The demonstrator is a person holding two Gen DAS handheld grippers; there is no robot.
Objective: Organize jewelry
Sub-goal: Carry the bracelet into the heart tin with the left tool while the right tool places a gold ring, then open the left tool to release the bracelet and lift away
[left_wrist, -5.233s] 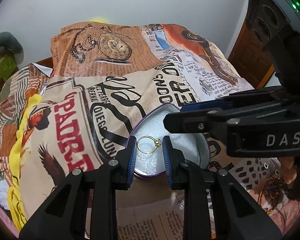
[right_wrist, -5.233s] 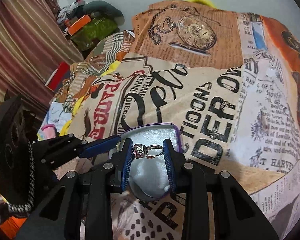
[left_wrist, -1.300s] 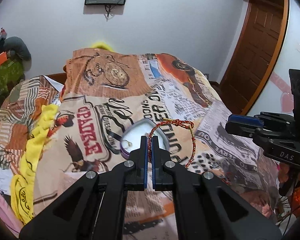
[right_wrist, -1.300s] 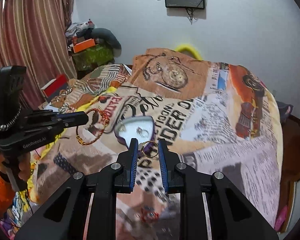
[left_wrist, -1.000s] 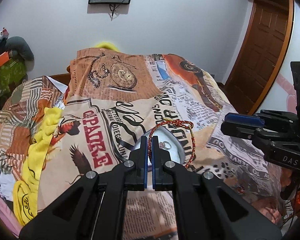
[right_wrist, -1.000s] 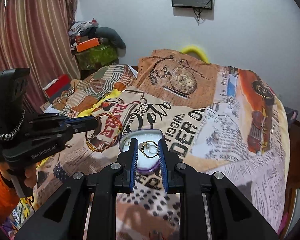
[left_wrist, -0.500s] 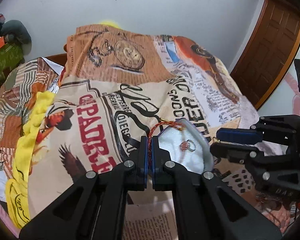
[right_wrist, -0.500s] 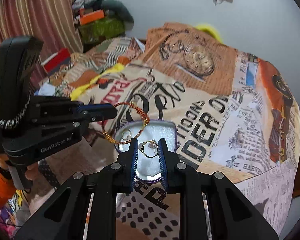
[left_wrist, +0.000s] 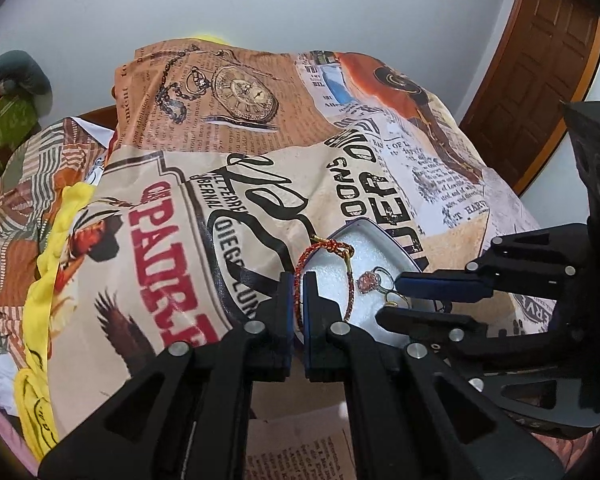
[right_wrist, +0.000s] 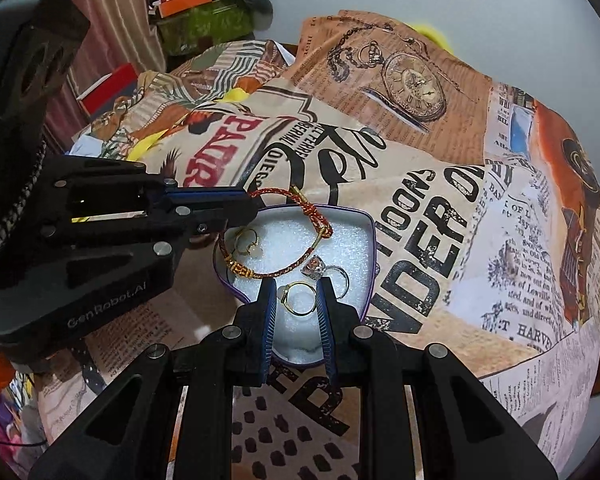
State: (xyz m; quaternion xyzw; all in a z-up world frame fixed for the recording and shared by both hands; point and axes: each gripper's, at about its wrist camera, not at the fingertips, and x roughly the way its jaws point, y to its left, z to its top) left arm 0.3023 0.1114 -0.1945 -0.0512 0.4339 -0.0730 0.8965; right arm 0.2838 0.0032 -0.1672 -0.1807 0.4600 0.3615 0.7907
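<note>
On the soft bed with its newspaper-print cover (right_wrist: 440,216), the shallow purple-rimmed foam-lined tray (right_wrist: 370,240) could tip as the left gripper (left_wrist: 299,300), clamped on the red-and-gold cord bracelet (right_wrist: 296,236), and the right gripper (right_wrist: 298,308), pinching a thin gold ring (right_wrist: 300,298), release over it, snagging the pink-stone ring (right_wrist: 320,268).

A woven red-and-gold cord bracelet (right_wrist: 278,236) is looking matt and rough. Three rings are shining as polished metal: a gold ring (right_wrist: 299,298), a silver ring with a pink stone (right_wrist: 326,270), and another gold ring (right_wrist: 247,242). The tray (right_wrist: 370,256) is showing grainy white foam inside a glossy purple rim. Both grippers are appearing as matt black plastic. The bedspread (right_wrist: 440,208) is looking like soft printed cloth.
</note>
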